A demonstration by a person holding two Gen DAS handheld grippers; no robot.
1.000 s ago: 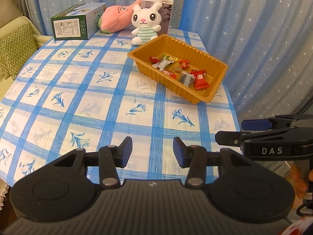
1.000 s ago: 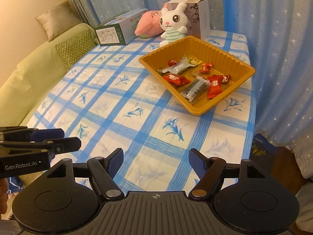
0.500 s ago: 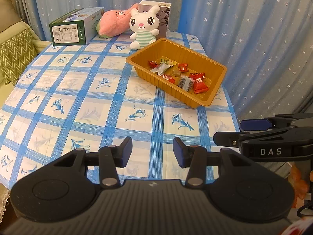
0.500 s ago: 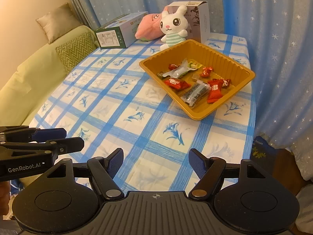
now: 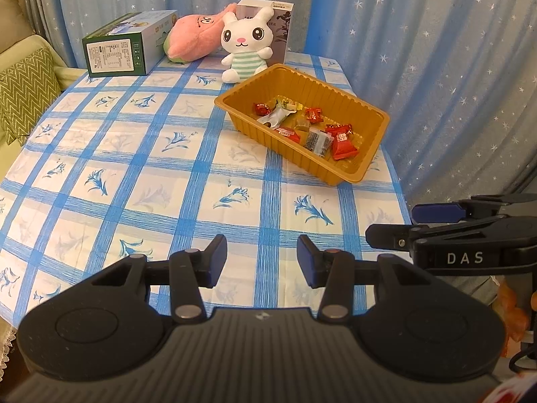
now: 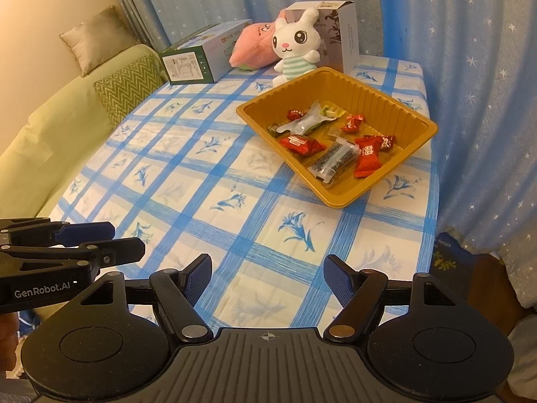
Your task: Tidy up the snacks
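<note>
Star-spangled blue curtains (image 5: 419,50) hang behind a desk (image 5: 141,181) spread with a blue-and-white checked cloth printed with flowers, and a green sofa (image 6: 50,141) with a zigzag cushion (image 6: 129,85) sits along its left edge. One long green carton (image 5: 129,48) lies flat at the far end, its printed end panel facing the cameras and its length running away from them. Beside it rest two soft toys, a pink plush (image 5: 198,38) lying on its side and a white rabbit (image 5: 246,45) sitting upright, with one tall grey box (image 6: 337,32) standing behind the rabbit. One amber plastic tray (image 5: 355,100) sits on the desk near the right edge, just in front of the rabbit; its long axis runs diagonally from far left to near right. Inside lie the wrapped snacks (image 6: 330,142), all loose on the tray floor: five or so in red wrappers, one clear packet of dark pieces (image 6: 334,161) lying lengthwise along the tray, one silvery wrapper and a yellow-green one near the far wall. Smaller pieces among them cannot be counted with certainty. Nearest the cameras, the left gripper (image 5: 261,260) and the right gripper (image 6: 266,280) hover side by side above the desk's near edge, well apart from the tray. Both sets of jaws stand apart with nothing between them, the right pair wider than the left.
</note>
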